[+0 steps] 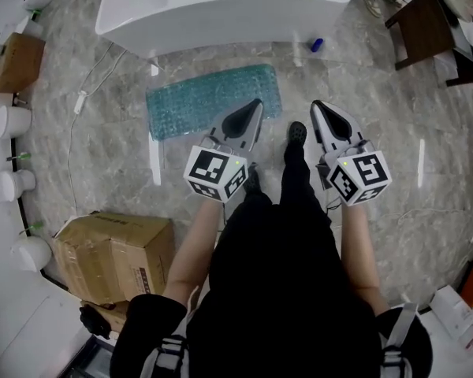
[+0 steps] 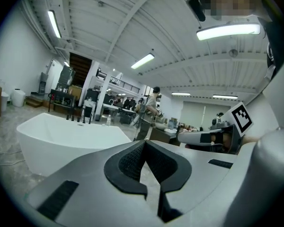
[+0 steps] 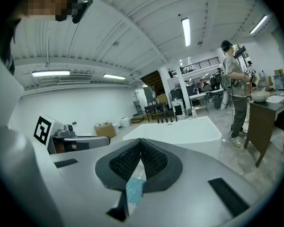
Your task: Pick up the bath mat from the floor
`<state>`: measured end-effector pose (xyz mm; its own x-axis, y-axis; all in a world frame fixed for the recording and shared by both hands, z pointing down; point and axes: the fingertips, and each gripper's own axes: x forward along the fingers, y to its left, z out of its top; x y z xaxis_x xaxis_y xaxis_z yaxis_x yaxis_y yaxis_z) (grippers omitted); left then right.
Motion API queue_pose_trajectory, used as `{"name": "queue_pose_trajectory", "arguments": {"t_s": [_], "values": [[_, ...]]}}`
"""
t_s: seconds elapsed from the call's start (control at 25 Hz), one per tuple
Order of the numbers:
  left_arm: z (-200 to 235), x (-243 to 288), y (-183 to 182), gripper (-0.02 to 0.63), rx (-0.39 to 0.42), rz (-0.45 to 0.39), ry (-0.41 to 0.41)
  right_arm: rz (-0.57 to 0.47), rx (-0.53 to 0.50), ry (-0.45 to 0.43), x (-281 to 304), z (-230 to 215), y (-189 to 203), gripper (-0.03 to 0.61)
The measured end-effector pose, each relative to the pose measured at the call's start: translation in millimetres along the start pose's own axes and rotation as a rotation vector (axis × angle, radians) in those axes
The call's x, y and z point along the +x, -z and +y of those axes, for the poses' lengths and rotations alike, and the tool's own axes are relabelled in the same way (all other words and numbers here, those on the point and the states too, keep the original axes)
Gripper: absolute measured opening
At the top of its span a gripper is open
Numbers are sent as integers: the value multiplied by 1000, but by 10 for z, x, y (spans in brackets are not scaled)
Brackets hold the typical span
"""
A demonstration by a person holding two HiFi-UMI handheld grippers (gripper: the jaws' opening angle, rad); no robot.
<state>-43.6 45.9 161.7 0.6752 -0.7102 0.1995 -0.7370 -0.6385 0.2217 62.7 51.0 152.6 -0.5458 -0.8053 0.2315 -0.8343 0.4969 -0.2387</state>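
Bath mat (image 1: 213, 101) lies before the bathtub (image 1: 221, 24); cardboard box (image 1: 114, 254) seemingly closed.

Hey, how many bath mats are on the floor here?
1. The bath mat lies flat on the floor, right in front of the bathtub. The person's body hides some floor, so another could be unseen.

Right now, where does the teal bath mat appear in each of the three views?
Head view: the bath mat lies left of centre, just below the bathtub.
Left gripper view: not in it.
Right gripper view: only a small teal patch of it, low in the centre.
Shared landmark: the white bathtub, in all three.
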Motion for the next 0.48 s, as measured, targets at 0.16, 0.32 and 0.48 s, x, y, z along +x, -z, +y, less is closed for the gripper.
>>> {"name": "queue_pose_trajectory", "arguments": {"t_s": [0.16,0.32,0.48], "values": [[163,646,4,5,-25,37,-68,17,25,-45,309,-677,-104,12],[414,1256,17,5,-21,79,-147,50,51,-103,640,-1283,-163,12],[778,1651,95,5,-40,97,-213,126,69,-149,1030,-1635,17,12]]}}
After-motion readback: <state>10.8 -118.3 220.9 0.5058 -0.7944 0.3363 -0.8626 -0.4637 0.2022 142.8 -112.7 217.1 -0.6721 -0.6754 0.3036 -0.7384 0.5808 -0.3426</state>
